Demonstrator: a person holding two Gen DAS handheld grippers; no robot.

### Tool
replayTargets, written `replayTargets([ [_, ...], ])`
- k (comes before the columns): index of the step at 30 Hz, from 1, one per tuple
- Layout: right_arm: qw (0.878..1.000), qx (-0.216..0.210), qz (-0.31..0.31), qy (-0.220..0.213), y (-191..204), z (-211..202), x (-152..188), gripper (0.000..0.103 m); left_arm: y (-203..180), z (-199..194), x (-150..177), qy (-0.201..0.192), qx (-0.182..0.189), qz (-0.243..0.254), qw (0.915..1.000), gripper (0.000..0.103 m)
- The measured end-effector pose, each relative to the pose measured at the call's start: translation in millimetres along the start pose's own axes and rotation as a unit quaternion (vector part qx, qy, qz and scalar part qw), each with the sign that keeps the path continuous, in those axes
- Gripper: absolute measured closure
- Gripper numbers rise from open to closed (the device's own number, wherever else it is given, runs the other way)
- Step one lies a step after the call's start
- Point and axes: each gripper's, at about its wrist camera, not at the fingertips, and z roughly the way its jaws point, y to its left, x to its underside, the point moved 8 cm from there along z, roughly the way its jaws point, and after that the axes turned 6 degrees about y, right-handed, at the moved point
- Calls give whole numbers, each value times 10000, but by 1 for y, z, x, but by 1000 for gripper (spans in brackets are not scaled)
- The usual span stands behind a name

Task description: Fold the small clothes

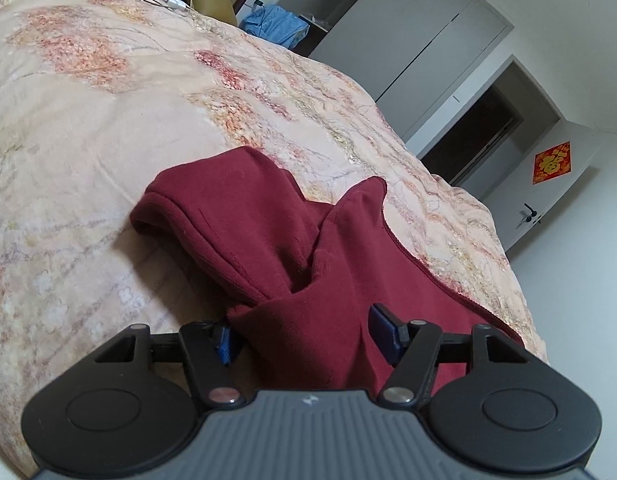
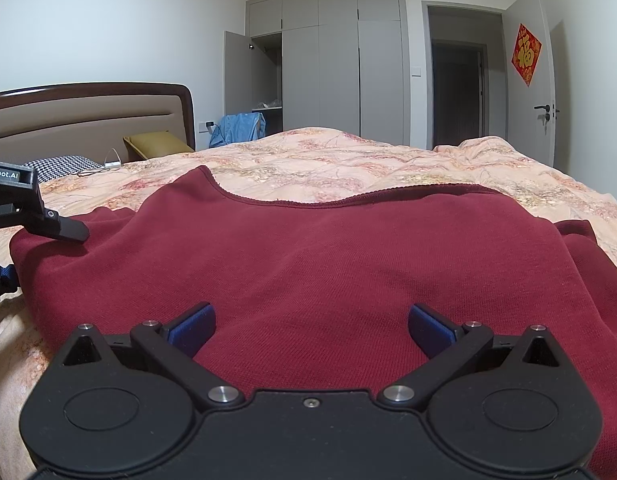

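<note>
A dark red knit garment (image 2: 316, 264) lies spread on the floral bedspread (image 2: 348, 168). In the left wrist view the garment (image 1: 292, 264) is bunched, with a sleeve folded back toward the body. My left gripper (image 1: 306, 334) is open, its blue pads on either side of a bunched edge of the garment without closing on it. My right gripper (image 2: 311, 330) is open and empty, low over the near part of the garment. The left gripper also shows at the left edge of the right wrist view (image 2: 32, 216), by the garment's left edge.
A headboard (image 2: 88, 120), a yellow-green pillow (image 2: 156, 144) and a houndstooth pillow (image 2: 64, 166) are at the bed's far left. Blue cloth (image 2: 238, 128) sits beside the bed. Grey wardrobes (image 2: 340, 64), one door open, and a doorway (image 2: 460, 80) stand beyond.
</note>
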Motion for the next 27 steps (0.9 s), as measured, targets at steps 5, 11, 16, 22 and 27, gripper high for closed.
replayTargets([
  [5, 10000, -1, 1, 0, 0, 0, 0, 0, 1, 0, -1, 11, -12, -9, 10000, 34],
  [11, 10000, -2, 3, -1, 0, 0, 0, 0, 1, -1, 0, -2, -76, 40, 10000, 39],
  [16, 10000, -1, 3, -1, 0, 0, 0, 0, 3, -2, -1, -32, -175, 72, 9998, 52],
  [22, 10000, -4, 10, 37, 0, 0, 0, 0, -9, -3, -6, -121, -280, 379, 9988, 82],
  [27, 9996, -152, 115, 216, -2, -1, -7, 0, -37, -12, -15, -294, -202, 884, 9954, 87],
])
